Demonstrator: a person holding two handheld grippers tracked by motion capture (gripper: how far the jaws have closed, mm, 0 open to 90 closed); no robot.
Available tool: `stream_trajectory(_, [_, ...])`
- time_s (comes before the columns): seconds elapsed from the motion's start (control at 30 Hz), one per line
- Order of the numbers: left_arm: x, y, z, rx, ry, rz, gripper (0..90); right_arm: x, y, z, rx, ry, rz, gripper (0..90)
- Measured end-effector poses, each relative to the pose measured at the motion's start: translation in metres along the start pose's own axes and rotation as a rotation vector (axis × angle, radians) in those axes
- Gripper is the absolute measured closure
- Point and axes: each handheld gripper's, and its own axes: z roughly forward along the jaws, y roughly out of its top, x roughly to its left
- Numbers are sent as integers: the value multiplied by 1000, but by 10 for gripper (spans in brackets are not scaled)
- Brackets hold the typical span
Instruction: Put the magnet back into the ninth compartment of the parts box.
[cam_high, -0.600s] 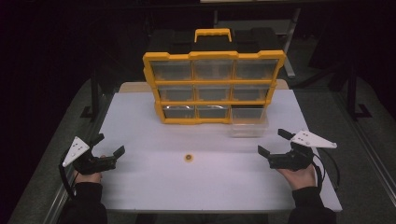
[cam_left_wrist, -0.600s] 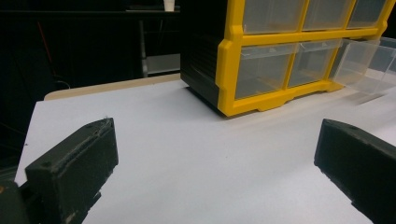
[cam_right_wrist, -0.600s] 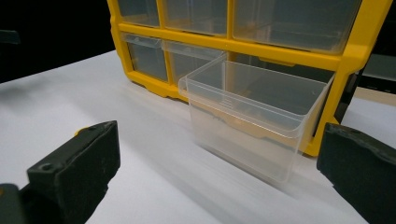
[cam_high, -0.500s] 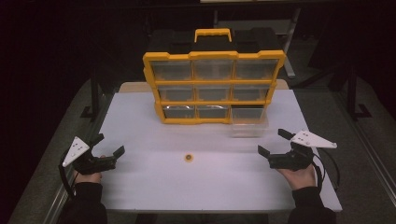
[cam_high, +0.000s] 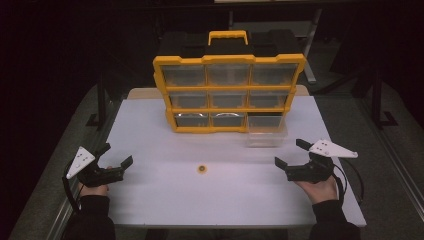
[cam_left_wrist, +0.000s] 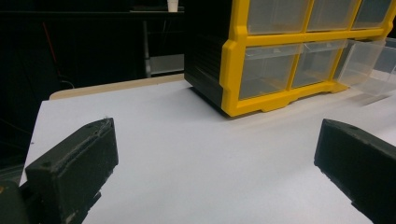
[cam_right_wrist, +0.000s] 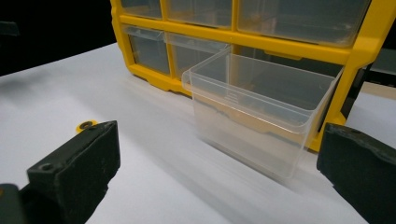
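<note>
Washer (cam_high: 202, 170) mid-table, between left gripper (cam_high: 116, 159) and right gripper (cam_high: 289, 155); both jaws open, empty.

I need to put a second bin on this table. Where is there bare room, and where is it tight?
The widest bare patch is the table's left half, between the left gripper and the yellow organizer. The near strip between both grippers holds only a small yellow ring. It is tight at right, where the clear drawer sits before the right gripper.
</note>
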Motion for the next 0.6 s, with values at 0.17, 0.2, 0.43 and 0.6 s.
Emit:
stream_trajectory(0.17, [0, 0, 0, -1, -1, -1, 0, 2, 0, 2, 13, 6, -8, 0])
stream_trajectory(0.2, [0, 0, 0, -1, -1, -1, 0, 2, 0, 2, 13, 6, -8, 0])
stream_trajectory(0.43, [0, 0, 0, -2, 0, -1, 0, 7, 6, 7, 27, 25, -26, 0])
stream_trajectory(0.6, [0, 0, 0, -2, 1, -2, 0, 10, 9, 10, 39, 38, -49, 0])
